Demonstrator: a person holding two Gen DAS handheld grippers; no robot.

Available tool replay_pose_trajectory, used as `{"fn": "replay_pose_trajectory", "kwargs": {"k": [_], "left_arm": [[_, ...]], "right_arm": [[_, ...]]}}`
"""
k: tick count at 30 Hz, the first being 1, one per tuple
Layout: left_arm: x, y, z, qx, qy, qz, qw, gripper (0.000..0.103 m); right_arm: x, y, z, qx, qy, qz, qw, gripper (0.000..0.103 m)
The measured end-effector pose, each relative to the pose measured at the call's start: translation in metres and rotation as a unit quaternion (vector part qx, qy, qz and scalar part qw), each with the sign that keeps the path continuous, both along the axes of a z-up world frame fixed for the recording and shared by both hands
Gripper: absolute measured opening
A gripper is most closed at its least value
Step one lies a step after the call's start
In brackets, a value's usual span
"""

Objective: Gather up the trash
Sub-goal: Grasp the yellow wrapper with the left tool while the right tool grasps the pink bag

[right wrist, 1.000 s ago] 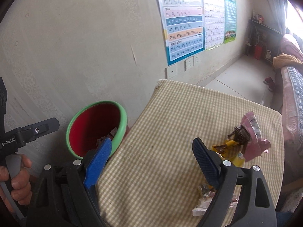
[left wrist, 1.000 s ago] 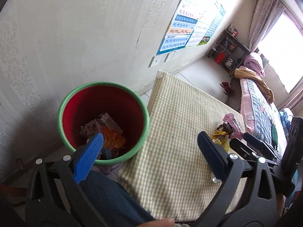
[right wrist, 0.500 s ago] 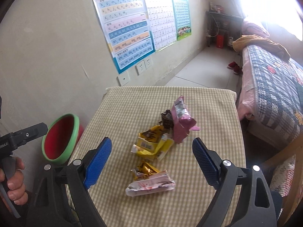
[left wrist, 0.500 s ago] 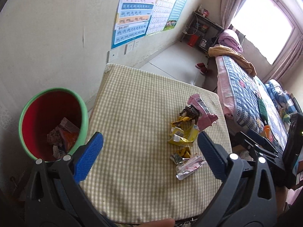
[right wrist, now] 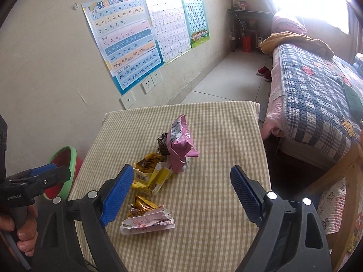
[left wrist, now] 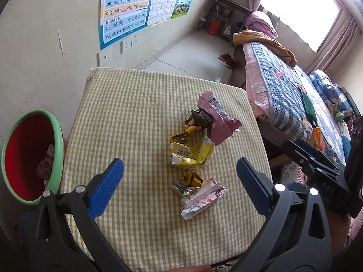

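Both views have swung from the green-rimmed red bin [left wrist: 31,156] to mid-bench crumpled foil snack wrappers [left wrist: 192,151]; fingers of left gripper [left wrist: 179,176] and right gripper [right wrist: 181,185] wide, empty; wrappers light, crinkly, slippery—pinch a raised fold.

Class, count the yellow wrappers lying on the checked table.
3: a dark-printed one beside the pink bag, a large barcoded one mid-pile, a small gold one nearest. Others may hide underneath.

A row of wrappers [left wrist: 197,145] lies on the table [left wrist: 136,104], right of its middle, running from the far side toward the near edge. The bin [left wrist: 29,156] stands off the table's left edge, against the wall [left wrist: 45,52], with trash inside. A bed [left wrist: 295,95] lies beyond the table's right side
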State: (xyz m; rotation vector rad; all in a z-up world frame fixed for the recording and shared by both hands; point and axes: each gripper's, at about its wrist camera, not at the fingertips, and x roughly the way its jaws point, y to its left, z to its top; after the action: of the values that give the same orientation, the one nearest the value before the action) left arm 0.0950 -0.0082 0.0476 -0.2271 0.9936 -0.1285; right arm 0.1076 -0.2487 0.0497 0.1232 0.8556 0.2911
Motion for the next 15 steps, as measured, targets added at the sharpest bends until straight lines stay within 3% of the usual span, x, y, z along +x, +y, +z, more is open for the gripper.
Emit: {"fn": "replay_pose_trajectory", "kwargs": {"k": [15], "left_arm": [[0.063,-0.013,-0.058,0.03,0.06,-0.036,0.9971,0.096]], "right_arm": [[0.057,0.014,-0.042,0.004,0.04,0.009,0.999,0.084]]}}
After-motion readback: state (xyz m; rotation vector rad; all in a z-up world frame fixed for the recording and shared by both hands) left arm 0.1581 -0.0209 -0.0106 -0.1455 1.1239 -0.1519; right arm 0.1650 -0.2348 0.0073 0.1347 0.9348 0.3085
